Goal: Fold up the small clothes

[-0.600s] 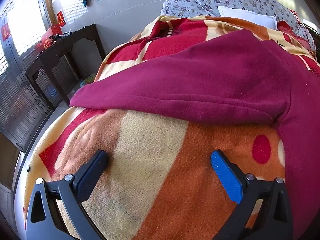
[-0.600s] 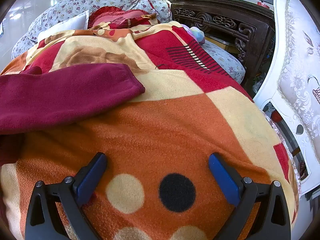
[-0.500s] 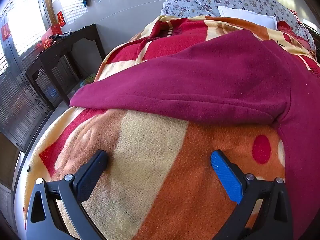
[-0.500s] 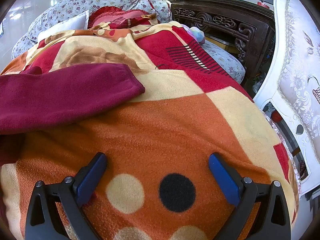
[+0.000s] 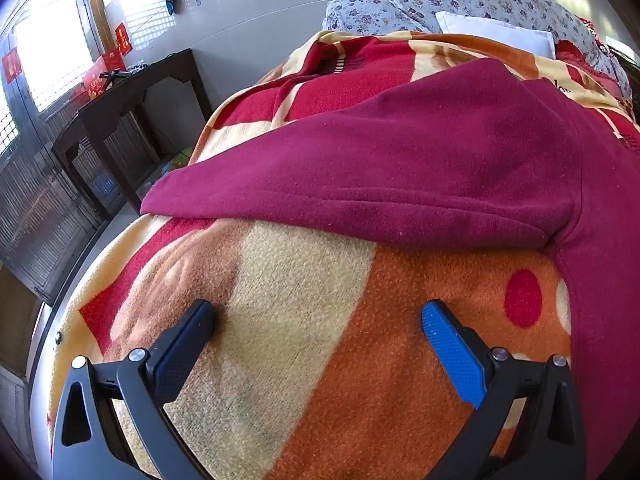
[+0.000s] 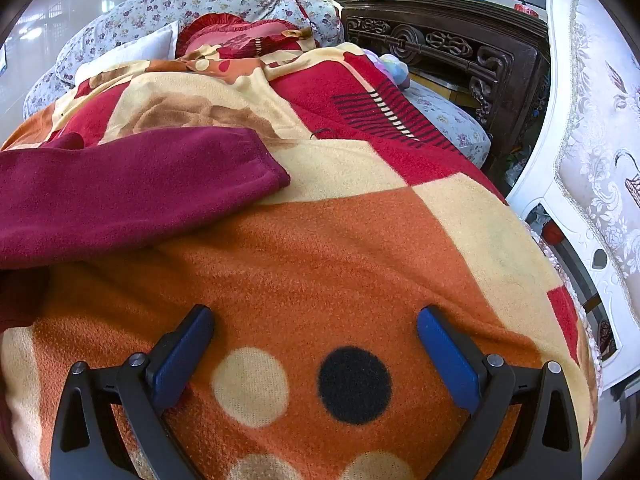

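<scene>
A maroon fleece garment (image 5: 420, 160) lies spread on a bed covered by an orange, red and cream blanket (image 5: 312, 320). In the left wrist view one sleeve stretches to the left, its cuff (image 5: 160, 200) near the bed's edge. My left gripper (image 5: 318, 316) is open over bare blanket, a short way in front of that sleeve, holding nothing. In the right wrist view the other sleeve (image 6: 132, 196) runs in from the left and ends at a cuff (image 6: 272, 172). My right gripper (image 6: 316, 320) is open over the dotted blanket (image 6: 360, 264), well short of the sleeve.
Flowered pillows (image 6: 192, 4) and a white pillow (image 5: 492, 32) lie at the head of the bed. A dark wooden table (image 5: 132, 88) stands to the left of the bed. A carved dark headboard (image 6: 444, 48) and a white upholstered chair (image 6: 592, 132) stand to the right.
</scene>
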{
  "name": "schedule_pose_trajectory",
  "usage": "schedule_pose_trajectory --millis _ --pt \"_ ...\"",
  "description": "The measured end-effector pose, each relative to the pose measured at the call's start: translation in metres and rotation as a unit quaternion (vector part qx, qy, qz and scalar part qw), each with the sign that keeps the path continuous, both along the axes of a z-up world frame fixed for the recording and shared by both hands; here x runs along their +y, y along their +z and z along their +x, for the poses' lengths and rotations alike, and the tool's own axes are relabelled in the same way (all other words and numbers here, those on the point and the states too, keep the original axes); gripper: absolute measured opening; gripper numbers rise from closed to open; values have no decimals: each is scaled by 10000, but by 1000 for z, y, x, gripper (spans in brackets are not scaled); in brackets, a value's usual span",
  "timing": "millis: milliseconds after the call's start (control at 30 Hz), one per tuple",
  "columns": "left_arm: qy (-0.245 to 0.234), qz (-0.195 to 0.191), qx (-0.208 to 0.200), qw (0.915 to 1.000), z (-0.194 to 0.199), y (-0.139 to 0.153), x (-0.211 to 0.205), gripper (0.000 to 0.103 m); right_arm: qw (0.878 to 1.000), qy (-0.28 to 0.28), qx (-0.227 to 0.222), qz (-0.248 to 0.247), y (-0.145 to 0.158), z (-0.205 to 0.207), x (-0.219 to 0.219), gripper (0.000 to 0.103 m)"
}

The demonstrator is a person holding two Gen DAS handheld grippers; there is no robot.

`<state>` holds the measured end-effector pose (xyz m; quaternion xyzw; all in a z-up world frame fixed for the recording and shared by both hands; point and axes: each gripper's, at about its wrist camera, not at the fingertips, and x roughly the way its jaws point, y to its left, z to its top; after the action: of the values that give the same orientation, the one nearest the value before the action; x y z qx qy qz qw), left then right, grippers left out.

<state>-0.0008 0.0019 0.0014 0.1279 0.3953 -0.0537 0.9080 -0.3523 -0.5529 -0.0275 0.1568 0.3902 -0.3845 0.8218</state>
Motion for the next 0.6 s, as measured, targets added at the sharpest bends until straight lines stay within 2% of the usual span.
schedule_pose_trajectory --millis 200,433,600 --pt "47 -264 356 9990 -11 9 -4 103 10000 -19 75 -4 -1 3 1 103" --pt "-241 -377 -252 9987 -70 46 -8 103 9985 -151 349 382 12 -2 8 103" --pt "-637 -478 -322 9963 -101 68 -29 103 9989 -2 -347 313 51 -33 58 103"
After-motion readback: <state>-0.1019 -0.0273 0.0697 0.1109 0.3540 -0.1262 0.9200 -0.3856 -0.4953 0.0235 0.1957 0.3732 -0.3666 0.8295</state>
